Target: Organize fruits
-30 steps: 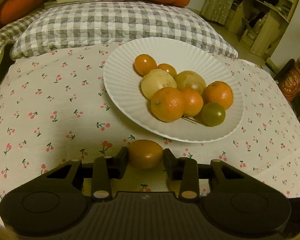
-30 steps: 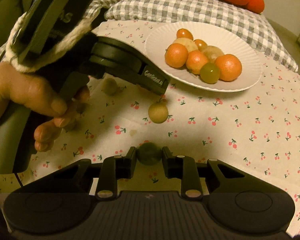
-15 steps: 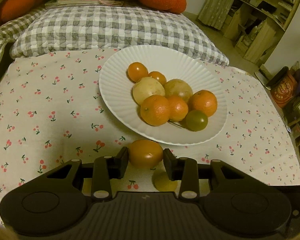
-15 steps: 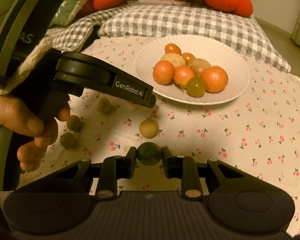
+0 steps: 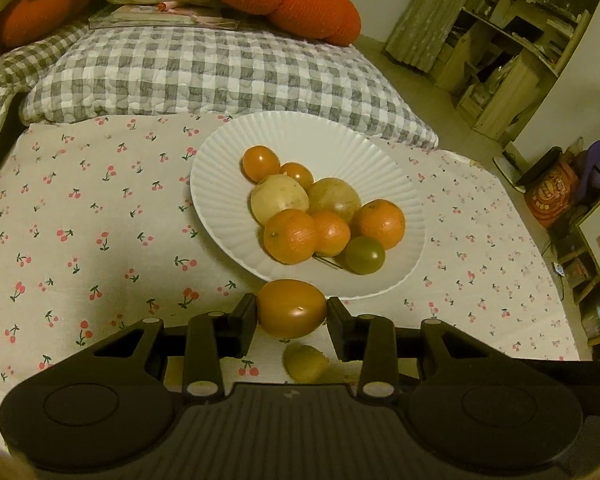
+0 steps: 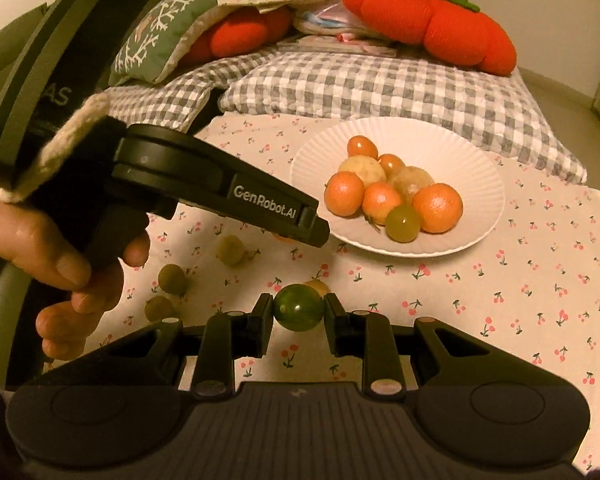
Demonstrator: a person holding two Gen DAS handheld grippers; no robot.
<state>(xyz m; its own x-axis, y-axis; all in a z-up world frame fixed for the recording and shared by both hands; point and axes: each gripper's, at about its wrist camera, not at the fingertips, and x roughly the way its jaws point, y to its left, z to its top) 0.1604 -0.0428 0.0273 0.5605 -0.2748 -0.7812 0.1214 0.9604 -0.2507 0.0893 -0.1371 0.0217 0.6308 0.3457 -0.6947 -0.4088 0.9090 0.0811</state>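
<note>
A: Where do we stand with the fruit?

B: We have one piece in each claw. The left gripper (image 5: 291,310) is clamped on an orange tomato (image 5: 291,309), pads pressing its two sides, held above the cloth just short of the white plate's (image 5: 228,160) near rim. The right gripper (image 6: 299,309) is closed on a small green tomato (image 6: 299,307), farther back from the plate on the near side.

A: Why the side-on pinch?

B: We judge it suits round, smooth, soft fruit: squeezing across the widest part keeps it from squirting out, and a light grip avoids bruising.

A: And the plate itself?

B: The fruit on it sits bunched toward its centre and near edge: mandarins, pale round fruits, small orange tomatoes and one green one. The far side and left part of the plate are bare, so we would aim there, or the pile may roll.

A: Anything left on the cherry-print cloth (image 6: 500,300)?

B: Yes. Several yellowish fruits (image 6: 231,250) lie loose to the near left of the plate, beneath the left tool in the right wrist view. One more (image 5: 306,363) lies right below the orange tomato. We reckon those come afterwards.
</note>
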